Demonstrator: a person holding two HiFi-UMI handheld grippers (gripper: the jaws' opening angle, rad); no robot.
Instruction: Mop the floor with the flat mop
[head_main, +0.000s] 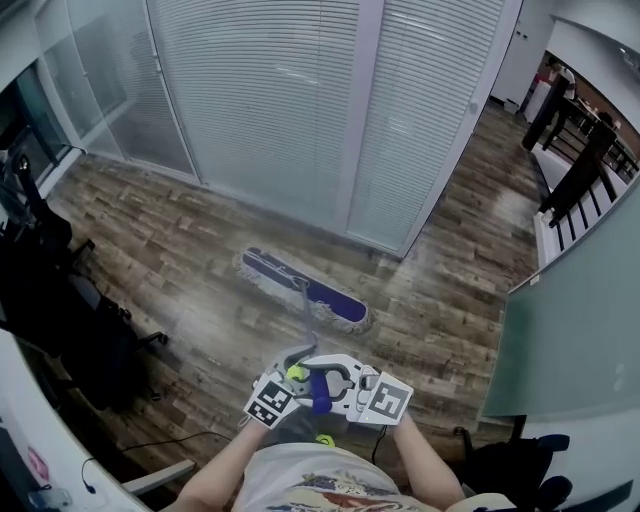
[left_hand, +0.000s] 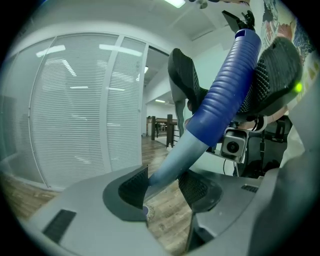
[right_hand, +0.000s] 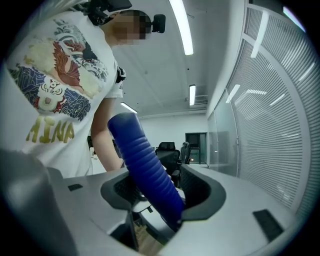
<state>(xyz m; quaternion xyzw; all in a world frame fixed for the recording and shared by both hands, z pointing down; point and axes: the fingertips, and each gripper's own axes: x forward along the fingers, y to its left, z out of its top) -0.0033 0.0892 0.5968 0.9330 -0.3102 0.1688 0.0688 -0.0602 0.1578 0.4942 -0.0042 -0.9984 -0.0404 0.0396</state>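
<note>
The flat mop's purple head (head_main: 303, 289), fringed in white, lies on the wood floor in front of the blinds. Its grey pole (head_main: 308, 335) rises toward me and ends in a blue ribbed grip (head_main: 319, 391). My left gripper (head_main: 292, 368) is shut on the handle; in the left gripper view (left_hand: 165, 187) the grey pole (left_hand: 172, 162) runs between the pads just below the blue grip (left_hand: 225, 95). My right gripper (head_main: 347, 382) is shut higher up, and in the right gripper view (right_hand: 157, 189) the blue grip (right_hand: 145, 167) fills the gap between the pads.
A glass partition with white blinds (head_main: 300, 100) stands just beyond the mop. Black office chairs and gear (head_main: 60, 310) crowd the left. There is a white desk edge (head_main: 30, 430) at the lower left, a frosted panel (head_main: 570, 320) on the right and a dark railing (head_main: 580, 160) at the far right.
</note>
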